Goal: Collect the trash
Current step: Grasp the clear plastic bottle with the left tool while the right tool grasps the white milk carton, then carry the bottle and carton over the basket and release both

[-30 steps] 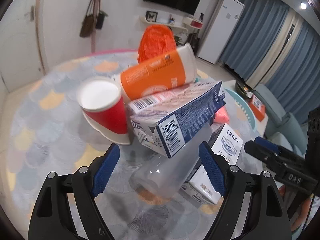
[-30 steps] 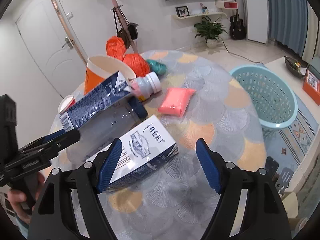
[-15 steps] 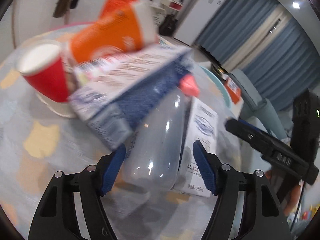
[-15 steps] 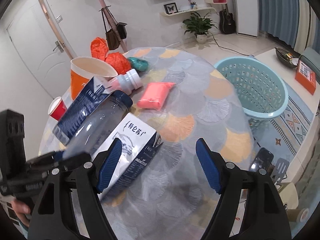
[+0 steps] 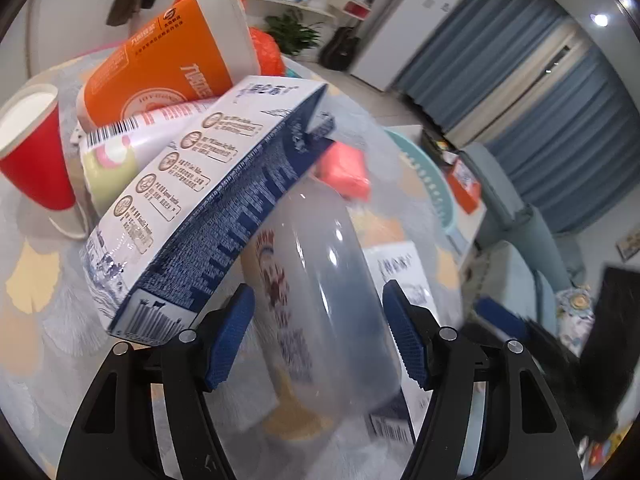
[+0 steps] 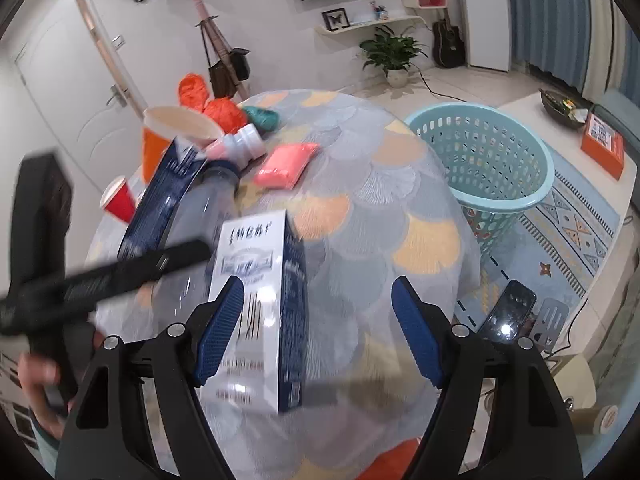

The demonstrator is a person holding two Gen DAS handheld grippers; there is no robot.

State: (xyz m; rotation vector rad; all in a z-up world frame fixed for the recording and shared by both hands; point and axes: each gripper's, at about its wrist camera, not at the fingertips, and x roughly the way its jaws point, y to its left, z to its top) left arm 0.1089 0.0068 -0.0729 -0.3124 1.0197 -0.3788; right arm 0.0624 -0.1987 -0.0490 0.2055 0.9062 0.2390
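Trash is piled on a round table [image 6: 400, 216]. My left gripper [image 5: 316, 336] is open, its pads on either side of a clear plastic bottle [image 5: 332, 292] lying on the table; I cannot tell whether they touch it. A blue-and-white carton [image 5: 208, 200] leans across the bottle. My right gripper [image 6: 316, 328] is open, with a white-and-blue milk carton [image 6: 260, 296] lying between its fingers toward the left one. A light blue laundry basket [image 6: 484, 160] stands on the floor to the right of the table.
An orange cup [image 5: 168, 60], a red paper cup [image 5: 36, 152], a pink-labelled bottle [image 5: 132, 136], a pink packet [image 6: 286, 164], orange bags [image 6: 208, 100] and a teal bag [image 6: 262, 118] lie further back. A phone [image 6: 510, 312] lies on the floor.
My left gripper has moved forward around the clear bottle. My right gripper has moved in over the white milk carton, which now lies between its fingers.
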